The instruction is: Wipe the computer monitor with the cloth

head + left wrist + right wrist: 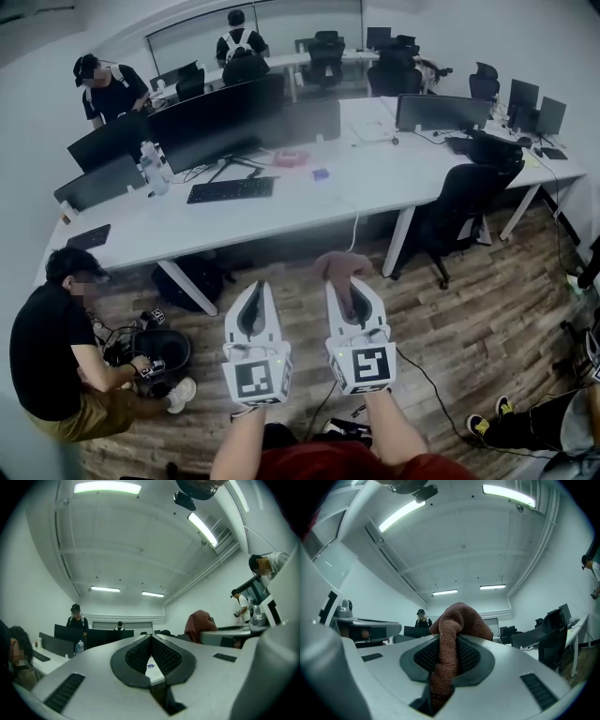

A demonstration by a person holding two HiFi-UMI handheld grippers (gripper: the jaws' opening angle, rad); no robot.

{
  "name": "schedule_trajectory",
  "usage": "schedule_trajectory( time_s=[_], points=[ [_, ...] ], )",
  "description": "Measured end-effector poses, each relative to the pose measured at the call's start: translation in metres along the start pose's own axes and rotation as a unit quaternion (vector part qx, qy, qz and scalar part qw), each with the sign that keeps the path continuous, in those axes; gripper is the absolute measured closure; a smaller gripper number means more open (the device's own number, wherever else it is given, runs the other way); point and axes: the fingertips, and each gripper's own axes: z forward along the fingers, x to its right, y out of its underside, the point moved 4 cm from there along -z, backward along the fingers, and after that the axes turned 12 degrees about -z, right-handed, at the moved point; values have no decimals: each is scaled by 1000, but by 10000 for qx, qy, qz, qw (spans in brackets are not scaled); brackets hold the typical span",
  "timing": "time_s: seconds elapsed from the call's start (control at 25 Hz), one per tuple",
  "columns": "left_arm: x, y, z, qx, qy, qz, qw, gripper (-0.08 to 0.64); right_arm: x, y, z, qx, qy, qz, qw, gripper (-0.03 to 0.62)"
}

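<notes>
My right gripper (349, 283) is shut on a reddish-brown cloth (339, 266), which bunches over its jaw tips; in the right gripper view the cloth (457, 618) hangs down between the pads. My left gripper (255, 291) is beside it, shut with nothing in it (151, 639). Both are held over the wooden floor, short of the white desk (281, 202). Wide dark monitors (220, 120) stand on the desk ahead, backs and edges towards me. From the left gripper view the cloth (200, 623) shows at the right.
A keyboard (230, 190), a water bottle (153, 167) and small items lie on the desk. A black office chair (461, 202) stands at the right. A person (52, 347) crouches on the floor at the left by a bag; two people stand behind the desks.
</notes>
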Motion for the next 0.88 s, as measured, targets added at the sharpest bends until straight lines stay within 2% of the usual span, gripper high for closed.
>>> schedule_trajectory(
  time_s=[0.28, 0.72, 0.88],
  points=[
    [-28, 13, 21, 16, -67, -127, 9999, 537, -9, 13, 36, 45, -128, -80, 9999, 515],
    [-132, 18, 81, 134, -138, -260, 9995, 537, -62, 31, 148, -30, -247, -211, 9995, 515],
    [-174, 14, 98, 277, -225, -480, 9982, 537, -84, 36, 188, -75, -320, -227, 9992, 515]
  ],
)
